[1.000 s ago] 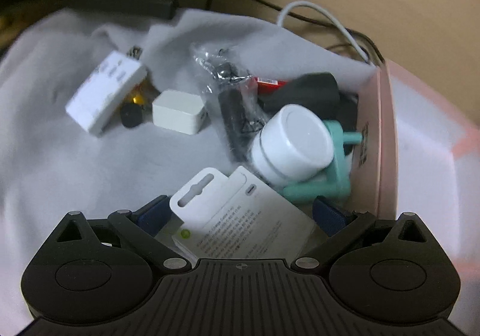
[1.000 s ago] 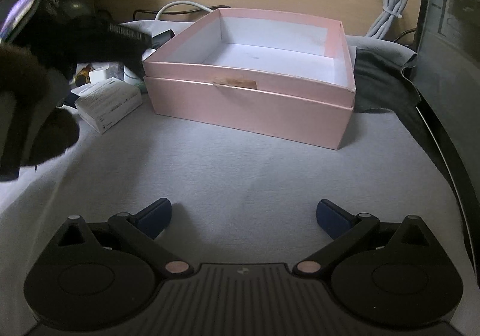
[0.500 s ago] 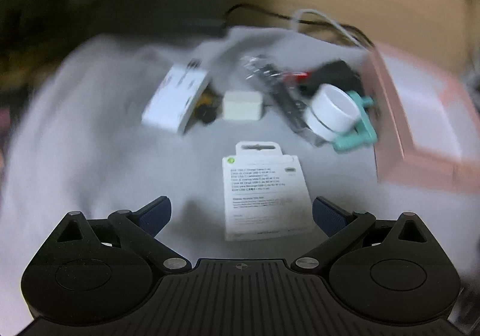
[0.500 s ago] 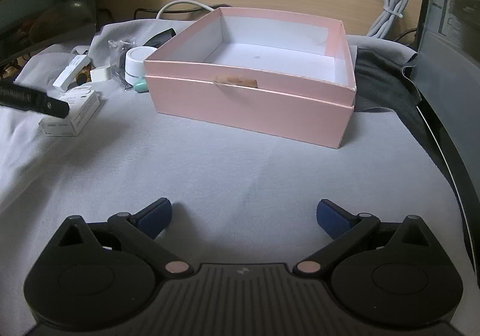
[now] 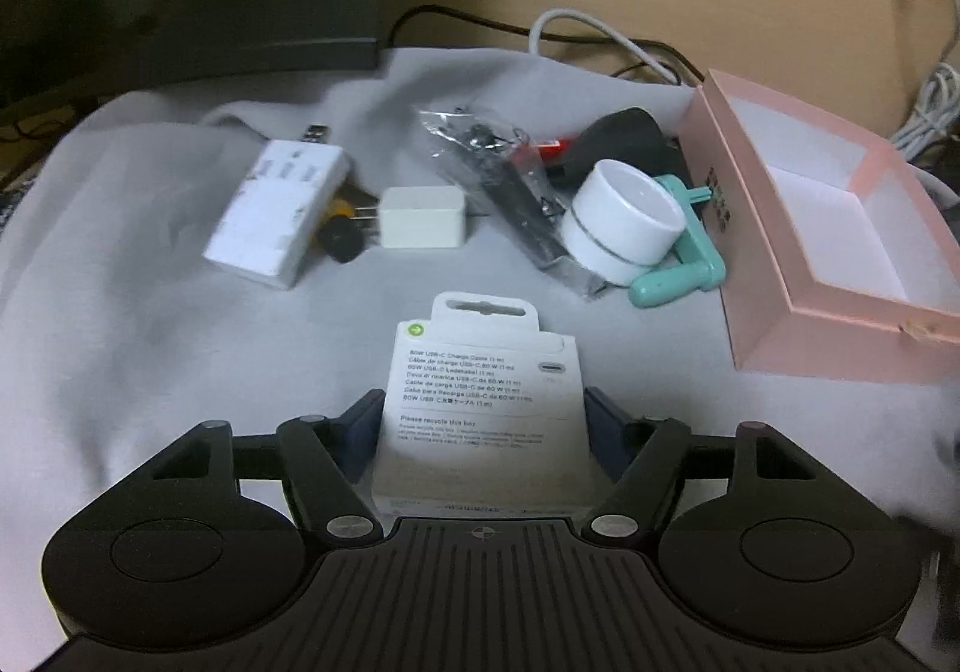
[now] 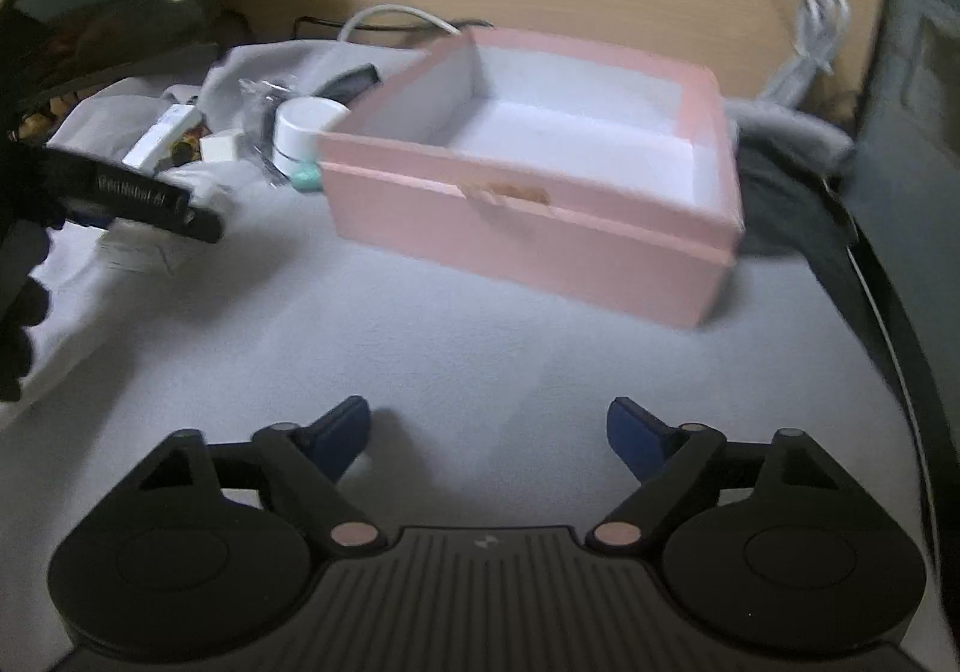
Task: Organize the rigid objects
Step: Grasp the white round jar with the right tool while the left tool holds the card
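My left gripper (image 5: 483,420) has its jaws closing on a white USB-C cable box (image 5: 486,372) that lies on the grey cloth; both blue pads meet the box's sides. Beyond it lie a white jar (image 5: 624,219), a teal tool (image 5: 690,264), a white charger cube (image 5: 423,217), a flat white box (image 5: 276,216) and a bagged dark item (image 5: 504,180). The open pink box (image 5: 840,306) stands at the right. My right gripper (image 6: 489,429) hovers over bare cloth before the pink box (image 6: 528,228), its jaws closing with nothing between them.
A dark rounded object (image 5: 624,138) and a red piece sit behind the jar. White and black cables (image 5: 600,30) run along the wooden surface behind the cloth. A dark computer case (image 6: 918,72) borders the right side. The left gripper's black body (image 6: 150,204) shows at the left of the right wrist view.
The left gripper drew back from the pile, and its jaws narrowed onto the cable box. The right jaws narrowed slightly. The left gripper has come further into the right wrist view.
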`<state>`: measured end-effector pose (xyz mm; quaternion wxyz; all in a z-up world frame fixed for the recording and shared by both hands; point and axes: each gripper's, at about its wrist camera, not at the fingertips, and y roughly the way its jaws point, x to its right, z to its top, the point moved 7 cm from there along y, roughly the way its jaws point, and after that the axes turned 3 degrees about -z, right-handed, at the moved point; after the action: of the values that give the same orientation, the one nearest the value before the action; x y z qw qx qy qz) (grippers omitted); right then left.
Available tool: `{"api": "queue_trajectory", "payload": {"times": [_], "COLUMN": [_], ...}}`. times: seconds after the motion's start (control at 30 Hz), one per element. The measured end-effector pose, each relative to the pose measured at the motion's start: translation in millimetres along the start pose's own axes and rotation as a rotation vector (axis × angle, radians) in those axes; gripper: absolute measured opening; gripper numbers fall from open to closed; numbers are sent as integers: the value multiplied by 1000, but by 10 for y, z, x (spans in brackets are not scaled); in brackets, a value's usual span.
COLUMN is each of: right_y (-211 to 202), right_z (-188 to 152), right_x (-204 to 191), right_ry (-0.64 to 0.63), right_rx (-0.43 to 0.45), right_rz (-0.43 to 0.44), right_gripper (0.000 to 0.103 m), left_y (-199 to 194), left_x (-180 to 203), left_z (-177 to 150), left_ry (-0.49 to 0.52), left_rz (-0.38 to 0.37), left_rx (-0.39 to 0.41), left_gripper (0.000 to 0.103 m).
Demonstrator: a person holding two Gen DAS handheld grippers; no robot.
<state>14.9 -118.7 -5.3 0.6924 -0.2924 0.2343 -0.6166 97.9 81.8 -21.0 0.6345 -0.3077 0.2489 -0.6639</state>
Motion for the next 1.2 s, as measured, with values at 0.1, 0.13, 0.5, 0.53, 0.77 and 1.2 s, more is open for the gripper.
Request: {"api": "queue_trajectory", "payload": {"times": [0.1, 0.13, 0.5, 0.53, 0.77, 1.2], "right_y": [-54, -76, 996, 1133, 994, 232], "right_z": [335, 477, 1962, 2000, 1695, 1234], "right_x": [-196, -279, -1155, -1158, -1126, -1195], "right_ry": [-33, -43, -43, -38, 69, -150], "right_rx": [54, 68, -88, -114, -197, -53], "right_rz": [3, 8, 101, 83, 152, 111], "right_gripper": [84, 83, 41, 34, 28, 26], "left_y": [-132, -176, -609, -629, -657, -593], "left_x": [-121, -155, -666, -710, -990, -663], "left_z": [-49, -57, -290, -282, -249, -288], "left_ry": [14, 21, -137, -143, -188, -81], "left_rz": [-46, -62, -142, -148, -175, -201], "left_rx": [3, 12, 0, 1, 16, -26], "left_gripper": [75, 75, 75, 75, 75, 75]}}
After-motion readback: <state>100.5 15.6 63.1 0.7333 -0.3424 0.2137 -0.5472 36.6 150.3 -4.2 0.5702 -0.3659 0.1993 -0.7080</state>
